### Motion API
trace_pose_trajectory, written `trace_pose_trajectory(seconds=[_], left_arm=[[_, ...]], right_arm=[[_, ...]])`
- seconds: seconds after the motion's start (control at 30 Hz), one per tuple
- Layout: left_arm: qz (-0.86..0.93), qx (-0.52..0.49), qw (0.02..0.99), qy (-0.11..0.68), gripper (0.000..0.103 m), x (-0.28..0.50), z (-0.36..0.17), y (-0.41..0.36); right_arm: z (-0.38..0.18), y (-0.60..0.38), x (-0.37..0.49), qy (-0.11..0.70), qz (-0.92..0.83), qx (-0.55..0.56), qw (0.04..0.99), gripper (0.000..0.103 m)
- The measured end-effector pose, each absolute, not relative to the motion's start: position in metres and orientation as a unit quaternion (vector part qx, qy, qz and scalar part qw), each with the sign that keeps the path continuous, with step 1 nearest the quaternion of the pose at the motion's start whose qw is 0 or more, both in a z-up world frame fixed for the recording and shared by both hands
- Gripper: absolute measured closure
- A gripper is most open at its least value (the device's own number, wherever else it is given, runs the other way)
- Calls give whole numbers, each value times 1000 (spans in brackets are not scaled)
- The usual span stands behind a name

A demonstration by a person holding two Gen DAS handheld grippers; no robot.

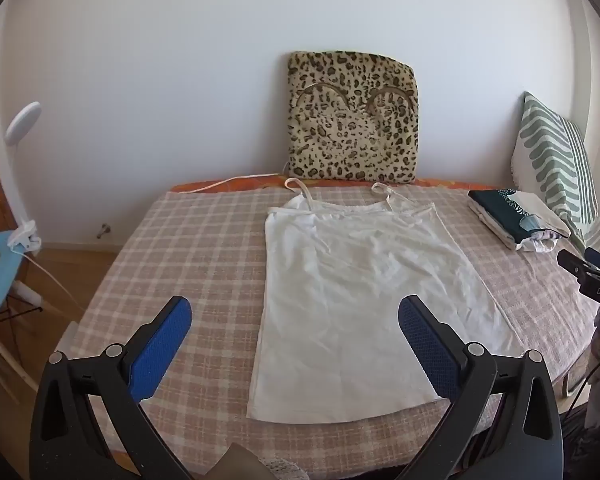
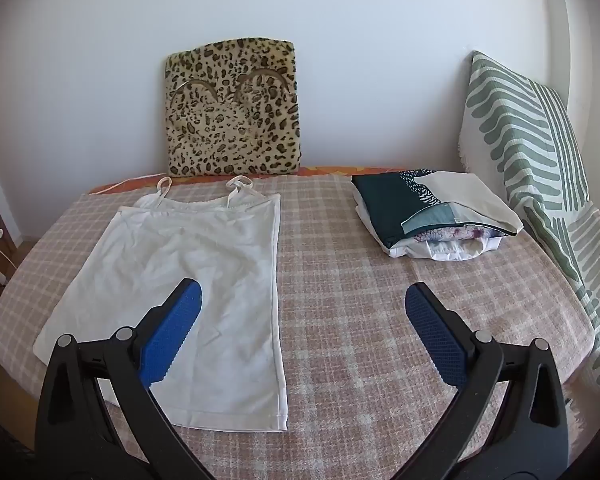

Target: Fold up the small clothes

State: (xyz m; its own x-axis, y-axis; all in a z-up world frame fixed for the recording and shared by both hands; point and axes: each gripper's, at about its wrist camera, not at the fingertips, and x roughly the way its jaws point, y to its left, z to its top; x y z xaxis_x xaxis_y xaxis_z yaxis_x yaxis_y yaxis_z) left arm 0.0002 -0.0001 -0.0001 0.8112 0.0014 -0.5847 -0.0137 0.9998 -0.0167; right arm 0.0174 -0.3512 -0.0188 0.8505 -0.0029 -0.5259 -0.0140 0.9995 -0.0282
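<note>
A white strappy camisole (image 1: 352, 292) lies spread flat on the checked bedspread (image 1: 188, 248), straps toward the wall. It also shows in the right wrist view (image 2: 188, 272). My left gripper (image 1: 296, 312) is open and empty, held above the camisole's lower left part. My right gripper (image 2: 304, 300) is open and empty, above the bedspread (image 2: 360, 288) just right of the camisole's right edge. Part of the right gripper shows at the right edge of the left wrist view (image 1: 592, 276).
A stack of folded clothes (image 2: 432, 208) sits at the back right of the bed (image 1: 516, 216). A leopard-print cushion (image 1: 352, 120) leans on the wall. A green-striped pillow (image 2: 532, 168) stands at the right. A white clip lamp (image 1: 22, 176) is at the left.
</note>
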Motion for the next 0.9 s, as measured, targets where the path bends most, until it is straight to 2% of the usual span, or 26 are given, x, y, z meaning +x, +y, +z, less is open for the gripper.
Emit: trace_pose_trajectory(seconds=[0.9], left_arm=[[1, -8, 956, 294, 0, -2, 9, -2]], right_arm=[[-20, -351, 20, 273, -2, -16, 962, 0]])
